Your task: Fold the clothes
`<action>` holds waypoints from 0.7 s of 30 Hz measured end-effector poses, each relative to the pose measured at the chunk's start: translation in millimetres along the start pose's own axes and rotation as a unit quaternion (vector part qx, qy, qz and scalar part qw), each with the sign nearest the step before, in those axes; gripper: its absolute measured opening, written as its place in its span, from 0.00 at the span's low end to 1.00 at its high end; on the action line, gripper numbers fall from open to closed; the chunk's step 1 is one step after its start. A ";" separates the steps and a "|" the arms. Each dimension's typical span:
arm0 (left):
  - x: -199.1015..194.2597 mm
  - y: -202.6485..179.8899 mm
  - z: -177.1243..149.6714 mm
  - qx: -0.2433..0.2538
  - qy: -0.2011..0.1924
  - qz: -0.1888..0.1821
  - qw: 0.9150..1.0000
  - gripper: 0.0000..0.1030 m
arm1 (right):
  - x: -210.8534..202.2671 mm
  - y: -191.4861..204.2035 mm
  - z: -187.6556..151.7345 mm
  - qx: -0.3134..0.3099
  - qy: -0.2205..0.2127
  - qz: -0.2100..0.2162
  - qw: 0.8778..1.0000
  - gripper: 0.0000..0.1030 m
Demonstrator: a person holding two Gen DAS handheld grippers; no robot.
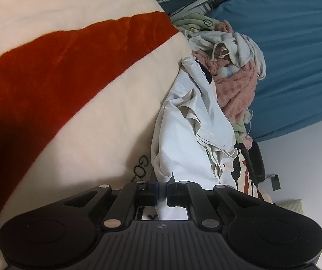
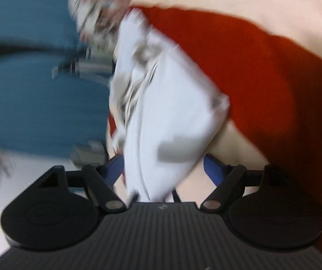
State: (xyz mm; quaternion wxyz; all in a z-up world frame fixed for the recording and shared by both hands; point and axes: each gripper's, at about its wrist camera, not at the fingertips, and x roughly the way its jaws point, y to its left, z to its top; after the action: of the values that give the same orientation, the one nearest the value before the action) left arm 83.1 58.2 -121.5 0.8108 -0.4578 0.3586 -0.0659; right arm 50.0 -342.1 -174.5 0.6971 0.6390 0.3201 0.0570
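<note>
Left tool (image 1: 161, 191) clamped tight on edge of pale blue-white garment (image 1: 183, 135), lying crumpled on cream blanket (image 1: 116, 112) w/ red stripe (image 1: 59, 67). Right tool (image 2: 163, 168) wide apart, garment (image 2: 161, 123) between pads, not pinched; view blurred. Laundry heap (image 1: 232, 67) far side, blue curtain (image 1: 295, 56) behind.

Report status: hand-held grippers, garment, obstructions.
Left hand-held gripper shut on pale blue garment. Right hand-held gripper open, garment between fingers, not pinched. Clothes pile beside it.
</note>
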 end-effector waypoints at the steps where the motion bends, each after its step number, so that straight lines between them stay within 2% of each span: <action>1: -1.4 -1.4 -0.5 0.001 -0.002 -0.001 1.000 0.06 | -2.0 -3.2 3.3 0.013 -0.008 0.001 1.000 0.71; 3: -3.5 -4.9 -1.3 0.010 -0.007 -0.001 1.000 0.07 | -2.9 -5.5 7.5 0.022 -0.017 0.002 1.000 0.69; 5: -3.3 -3.8 -0.5 0.010 -0.005 0.000 1.000 0.07 | -1.2 -3.4 8.4 0.018 -0.022 0.000 1.000 0.64; 8: -0.6 1.1 1.9 -0.002 0.000 0.000 1.000 0.07 | 2.3 3.2 9.2 -0.001 -0.031 -0.014 0.999 0.47; 10: 0.6 1.1 2.6 -0.003 0.000 0.000 1.000 0.07 | 3.5 4.0 10.1 -0.013 -0.036 -0.028 0.999 0.30; 13: 0.9 0.0 3.2 -0.002 -0.002 -0.004 1.000 0.06 | 1.2 6.7 10.7 -0.041 -0.044 -0.037 0.998 0.14; 21: -18.5 -12.3 2.5 0.022 -0.025 -0.036 0.999 0.06 | -19.5 28.2 2.5 -0.129 -0.077 -0.001 0.989 0.09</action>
State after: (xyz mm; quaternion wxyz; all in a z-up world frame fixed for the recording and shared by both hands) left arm 73.9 61.0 -101.3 0.8267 -0.4538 0.3199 -0.0914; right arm 45.2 -348.7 -141.2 0.7962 0.5460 0.2562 0.0475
